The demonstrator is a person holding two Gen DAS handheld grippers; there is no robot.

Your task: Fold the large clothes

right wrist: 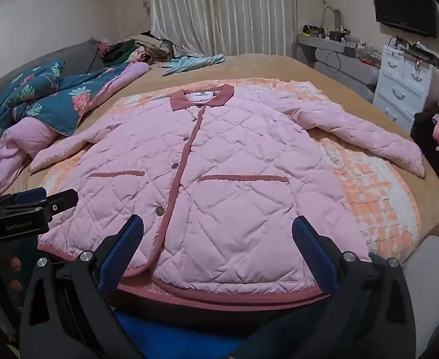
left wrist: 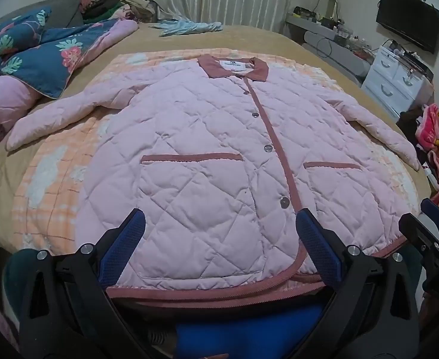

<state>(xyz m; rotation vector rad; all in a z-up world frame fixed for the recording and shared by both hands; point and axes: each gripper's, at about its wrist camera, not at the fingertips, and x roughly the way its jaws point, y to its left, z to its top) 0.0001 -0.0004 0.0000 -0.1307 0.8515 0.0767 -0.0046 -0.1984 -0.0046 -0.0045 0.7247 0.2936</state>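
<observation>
Both grippers wide apart, empty, over the jacket hem.

Left gripper (left wrist: 219, 236) jaws spread, nothing between the pads, above the hem left of the button strip; right gripper (right wrist: 218, 239) same, over the hem on the right pocket side. Jacket (left wrist: 207, 149) lies flat, front up, buttoned, sleeves out to both sides, collar (left wrist: 234, 67) far end, on an orange checked blanket (left wrist: 49, 179) on the bed (left wrist: 249, 37). Floral quilt (left wrist: 34, 56) far left, dresser (right wrist: 404, 83) right.
</observation>
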